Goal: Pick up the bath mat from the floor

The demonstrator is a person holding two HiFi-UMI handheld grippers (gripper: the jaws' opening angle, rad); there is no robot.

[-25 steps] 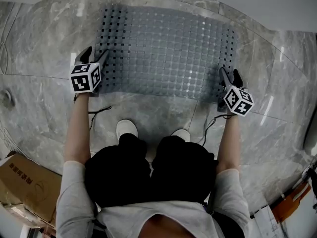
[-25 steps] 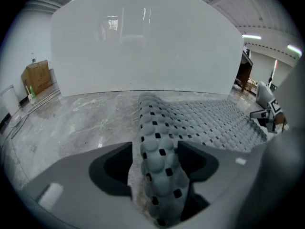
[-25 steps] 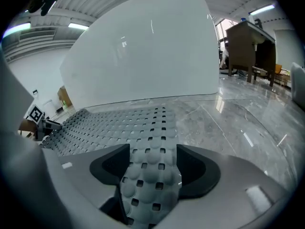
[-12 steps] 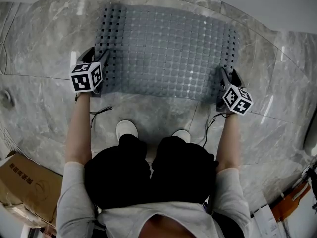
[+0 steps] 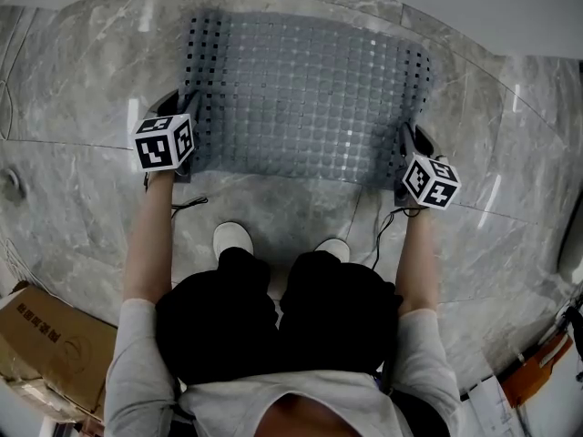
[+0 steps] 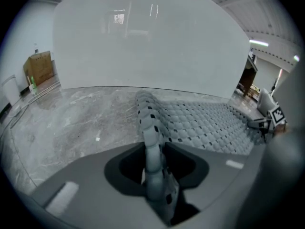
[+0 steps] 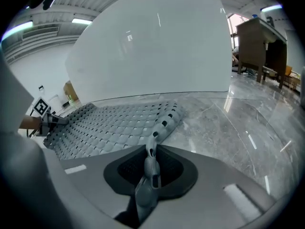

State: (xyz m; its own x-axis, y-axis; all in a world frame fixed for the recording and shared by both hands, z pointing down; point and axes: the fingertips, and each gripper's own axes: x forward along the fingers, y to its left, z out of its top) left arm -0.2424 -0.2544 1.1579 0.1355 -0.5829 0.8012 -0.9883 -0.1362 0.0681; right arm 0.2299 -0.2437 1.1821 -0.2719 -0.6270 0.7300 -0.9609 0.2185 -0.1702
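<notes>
The bath mat [image 5: 310,98], a grey rubber sheet of small raised squares with rows of holes along its short ends, is spread on the marble floor [image 5: 82,89] directly ahead of the crouching person. Its long axis runs from side to side across the person's front, and its far long edge lies near the foot of the white wall [image 5: 474,7]. In the head view both near corners are hidden under the marker cubes, so the grip itself does not show there. The left tool [image 5: 187,107] is clenched on the mat's left short end, whose holed border stands up as a ridge between the jaws in the left gripper view. The right tool [image 5: 412,142] is clenched on the right short end in the same way, with a thin folded strip of the border pinched between its jaws. The two ends curl upward at the tools, while the middle of the mat rests flat on the floor. Two white shoes [image 5: 232,237] stand just behind the near edge, partly covered by the dark knees. A cardboard box [image 5: 46,340] at the lower left is cut off by the frame, and an orange object [image 5: 537,371] at the lower right is too cropped to identify.
</notes>
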